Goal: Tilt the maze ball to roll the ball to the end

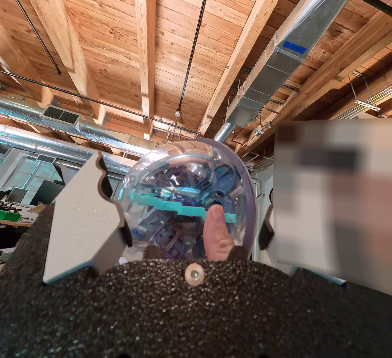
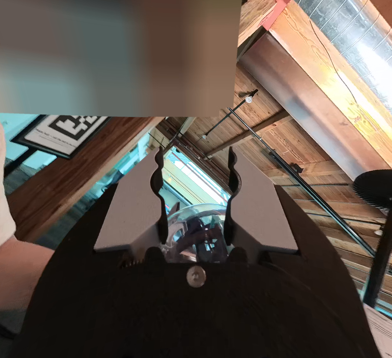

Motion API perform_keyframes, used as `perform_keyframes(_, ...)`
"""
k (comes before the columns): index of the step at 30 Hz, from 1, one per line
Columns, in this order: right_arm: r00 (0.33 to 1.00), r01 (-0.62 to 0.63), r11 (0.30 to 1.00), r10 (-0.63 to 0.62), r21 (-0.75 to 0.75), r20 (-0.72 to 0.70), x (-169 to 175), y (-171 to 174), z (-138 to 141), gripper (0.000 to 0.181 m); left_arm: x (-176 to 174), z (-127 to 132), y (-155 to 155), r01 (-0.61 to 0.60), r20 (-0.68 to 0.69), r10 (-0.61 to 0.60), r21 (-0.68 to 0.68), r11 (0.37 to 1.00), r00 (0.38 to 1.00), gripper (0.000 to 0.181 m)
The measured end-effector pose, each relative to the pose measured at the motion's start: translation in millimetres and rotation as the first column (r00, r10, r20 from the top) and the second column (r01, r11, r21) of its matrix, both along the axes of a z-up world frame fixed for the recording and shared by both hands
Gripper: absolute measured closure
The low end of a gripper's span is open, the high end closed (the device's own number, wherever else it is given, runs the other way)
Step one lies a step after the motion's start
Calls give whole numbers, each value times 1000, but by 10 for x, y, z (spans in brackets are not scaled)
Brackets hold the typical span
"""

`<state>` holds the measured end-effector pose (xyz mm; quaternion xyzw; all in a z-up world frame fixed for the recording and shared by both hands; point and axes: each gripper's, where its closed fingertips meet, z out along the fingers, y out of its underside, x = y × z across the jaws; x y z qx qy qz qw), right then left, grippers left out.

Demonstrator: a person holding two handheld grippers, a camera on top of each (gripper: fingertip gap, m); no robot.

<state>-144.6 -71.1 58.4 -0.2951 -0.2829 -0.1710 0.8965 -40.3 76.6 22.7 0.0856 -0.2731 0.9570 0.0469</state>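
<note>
The maze ball [image 1: 186, 180] is a clear sphere with a purple ring and teal, blue and purple tracks inside. In the left wrist view it sits between the fingers of my left gripper [image 1: 184, 210], which is shut on it and holds it up toward the ceiling. The left finger [image 1: 84, 210] presses its side; the right finger is mostly behind a blurred patch. A person's thumb [image 1: 216, 233] rests on the sphere. The small ball inside is not discernible. My right gripper [image 2: 195, 152] has its jaws apart with nothing between the tips. The sphere's dome [image 2: 195, 231] shows low between the finger bases.
Both views look up at a wooden beam ceiling [image 1: 127, 40] with metal ducts [image 1: 282, 59] and black pipes. Desks with monitors [image 1: 17, 195] lie far left. A framed black-and-white marker [image 2: 63, 133] hangs at the left, and a person's arm [image 2: 12, 252] is at the left edge.
</note>
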Motion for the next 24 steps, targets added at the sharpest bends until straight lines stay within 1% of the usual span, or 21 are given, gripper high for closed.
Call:
perform_keyframes(3, 997, 70, 998, -70, -5, 40, 14, 75, -48, 119, -10, -25, -67, 55, -12, -55, 14, 998, 998, 26)
perform_keyframes(6, 996, 76, 997, -77, 19, 41, 13, 38, -24, 119, -6, -49, -129, 166, -47, -166, -8, 986, 985, 25)
perform_keyframes(8, 996, 82, 997, -82, 6, 38, 29, 32, -25, 122, 53, -78, -147, 197, -87, -199, -33, 980, 976, 24)
perform_keyframes(10, 997, 76, 997, -75, -7, 26, 58, 18, -16, 122, 92, -98, -129, 178, -91, -183, -60, 982, 979, 25)
perform_keyframes(12, 999, 37, 999, -37, 7, 7, 74, -43, 10, 123, 111, -97, -74, 129, -70, -135, -91, 988, 988, 26)
perform_keyframes(14, 1000, -27, 999, 27, 29, -14, 66, -122, 38, 125, 56, -48, 34, 87, -10, -89, -141, 986, 996, 28)
perform_keyframes(17, 993, -116, 992, 117, 57, -13, -23, -209, 58, 129, -120, 29, 86, 76, 97, -62, -150, 986, 993, 31)
perform_keyframes(21, 995, -91, 994, 88, 62, 47, -149, -172, 47, 132, -271, 68, 82, 77, 180, -49, -156, 985, 982, 30)
perform_keyframes(24, 992, -108, 992, 104, 58, 71, -246, -173, 34, 133, -317, 65, 142, 101, 218, -57, -196, 975, 974, 28)
